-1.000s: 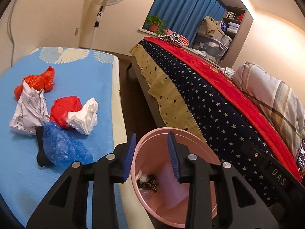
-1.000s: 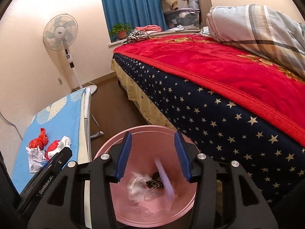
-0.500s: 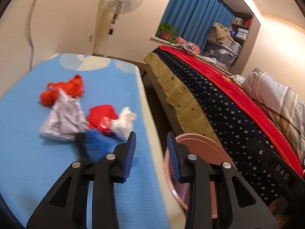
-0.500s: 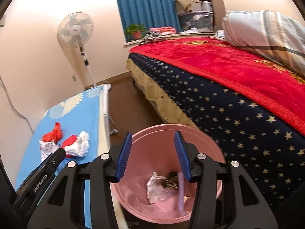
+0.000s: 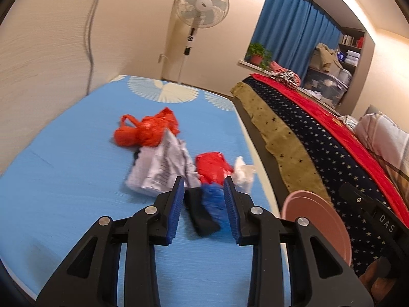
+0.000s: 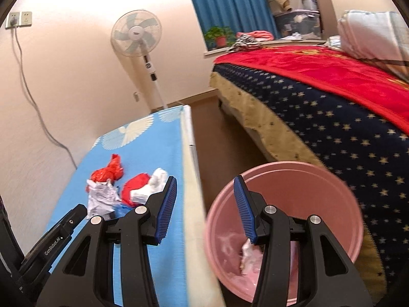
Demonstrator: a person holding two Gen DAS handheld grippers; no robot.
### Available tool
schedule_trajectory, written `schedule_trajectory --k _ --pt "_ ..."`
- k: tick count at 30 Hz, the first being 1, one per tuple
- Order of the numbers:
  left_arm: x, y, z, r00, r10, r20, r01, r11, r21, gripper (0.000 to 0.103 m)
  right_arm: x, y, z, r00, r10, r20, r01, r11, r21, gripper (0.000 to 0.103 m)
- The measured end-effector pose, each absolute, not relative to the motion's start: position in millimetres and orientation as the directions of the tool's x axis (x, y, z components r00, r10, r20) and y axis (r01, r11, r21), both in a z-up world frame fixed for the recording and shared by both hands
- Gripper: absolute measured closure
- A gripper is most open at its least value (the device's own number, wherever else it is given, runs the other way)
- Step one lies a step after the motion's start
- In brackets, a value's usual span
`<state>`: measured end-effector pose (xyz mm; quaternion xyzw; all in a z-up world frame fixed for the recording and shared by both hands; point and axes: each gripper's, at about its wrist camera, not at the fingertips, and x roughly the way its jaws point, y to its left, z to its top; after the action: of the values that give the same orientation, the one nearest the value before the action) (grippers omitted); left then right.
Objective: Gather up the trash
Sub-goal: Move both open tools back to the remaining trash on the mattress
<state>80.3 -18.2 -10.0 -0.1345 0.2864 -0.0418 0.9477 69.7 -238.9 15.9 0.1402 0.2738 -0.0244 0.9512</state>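
Standing fan (image 5: 202, 5), blue curtain (image 5: 294, 43), perhaps a potted plant (image 5: 258, 53).

A home bedroom: bed (image 6: 332, 97), pillow (image 6: 370, 35), standing fan (image 6: 136, 34).

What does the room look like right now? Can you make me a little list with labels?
left gripper: open, empty, pointing at the blue bag on the blue mat
right gripper: open, empty, between mat edge and pink bin
trash on mat: orange bag, crumpled paper, red bag, white wad, black strip
in bin: white scraps
nearby: fan, bed
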Motion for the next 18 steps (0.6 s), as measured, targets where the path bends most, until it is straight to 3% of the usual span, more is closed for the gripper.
schedule_trajectory --k 18 --pt "114 6 -20 0.841 -0.059 -0.538 -0.098 0.961 -0.258 0.07 130 -188 -15 0.802 0.212 -0.558 -0.022 0.945 0.328 0.055"
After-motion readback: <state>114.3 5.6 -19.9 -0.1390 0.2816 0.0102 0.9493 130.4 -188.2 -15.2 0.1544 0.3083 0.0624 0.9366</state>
